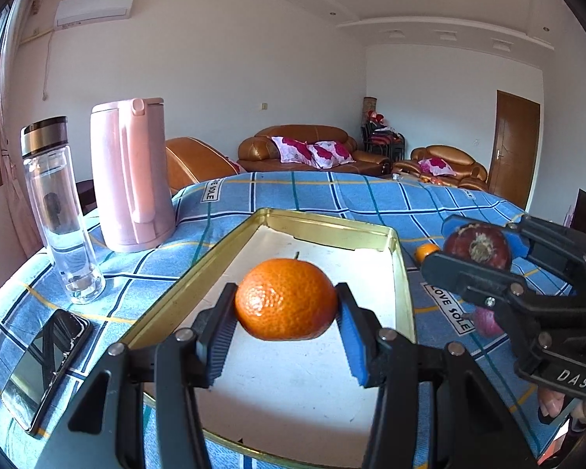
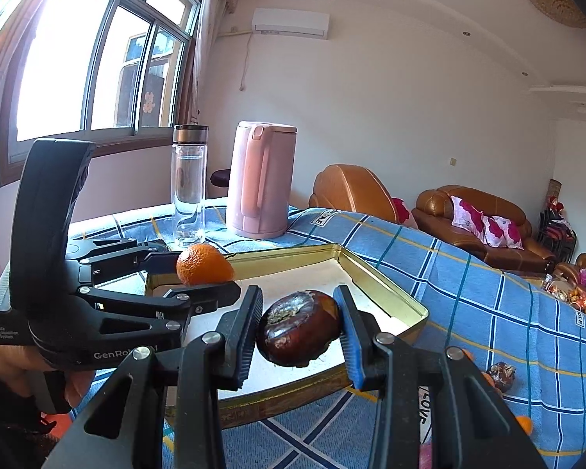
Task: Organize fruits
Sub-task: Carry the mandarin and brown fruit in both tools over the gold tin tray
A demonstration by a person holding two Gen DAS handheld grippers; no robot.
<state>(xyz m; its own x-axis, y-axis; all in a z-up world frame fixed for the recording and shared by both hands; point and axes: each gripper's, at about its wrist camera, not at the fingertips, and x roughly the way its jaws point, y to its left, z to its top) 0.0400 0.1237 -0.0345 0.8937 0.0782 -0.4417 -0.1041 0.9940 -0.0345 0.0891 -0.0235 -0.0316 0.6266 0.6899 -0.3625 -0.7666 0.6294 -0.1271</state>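
Note:
My left gripper (image 1: 287, 305) is shut on a mandarin orange (image 1: 286, 299) and holds it above the white floor of a gold metal tray (image 1: 199, 273). My right gripper (image 2: 299, 330) is shut on a dark brown water chestnut (image 2: 299, 332), which hangs over the tray's near rim (image 2: 386, 285). In the left wrist view the right gripper (image 1: 474, 250) with the chestnut (image 1: 477, 248) sits just past the tray's right edge. From the right wrist view the left gripper (image 2: 205, 269) and its orange (image 2: 203, 265) are over the tray's left part.
A pink kettle (image 1: 131, 176) and a glass bottle (image 1: 58, 211) stand at the back left on the blue checked cloth (image 1: 332, 191). A phone (image 1: 43, 363) lies left of the tray. Another small orange (image 1: 426, 252), a chestnut (image 2: 502, 375) and a pink fruit (image 1: 486, 322) lie right of the tray.

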